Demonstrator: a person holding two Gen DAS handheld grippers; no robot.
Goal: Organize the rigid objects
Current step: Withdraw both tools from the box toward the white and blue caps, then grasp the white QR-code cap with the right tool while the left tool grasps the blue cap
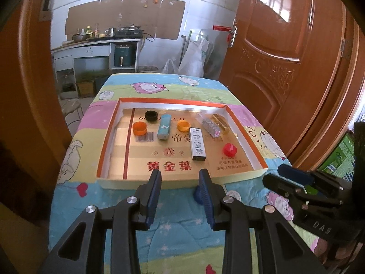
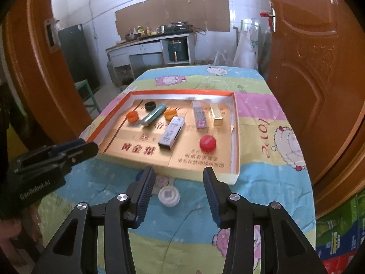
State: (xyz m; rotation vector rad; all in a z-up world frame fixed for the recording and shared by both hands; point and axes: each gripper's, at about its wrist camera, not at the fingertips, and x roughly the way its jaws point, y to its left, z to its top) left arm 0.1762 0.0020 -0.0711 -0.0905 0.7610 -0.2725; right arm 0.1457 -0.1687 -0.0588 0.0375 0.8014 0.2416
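A shallow cardboard tray [image 1: 103, 150] [image 2: 236, 137] lies on the table. It holds a black cap [image 1: 151, 115], two orange caps [image 1: 139, 128] [image 1: 183, 126], a teal case [image 1: 163, 129], a white box [image 1: 198, 146] [image 2: 171, 133], a clear box [image 1: 211, 127], a gold box [image 1: 220, 123] and a red cap [image 1: 230, 149] [image 2: 207, 142]. A white cap [image 2: 169, 196] and a blue cap [image 1: 197, 194] lie on the cloth before the tray. My left gripper [image 1: 180, 178] is open above the tray's near edge. My right gripper [image 2: 179, 175] is open above the white cap.
The table wears a cartoon sheep cloth [image 1: 159, 235]. Brown wooden doors [image 1: 285, 45] [image 2: 319, 68] stand close on both sides. A kitchen counter [image 1: 95, 43] is behind. Coloured cartons [image 2: 337, 239] sit at the right.
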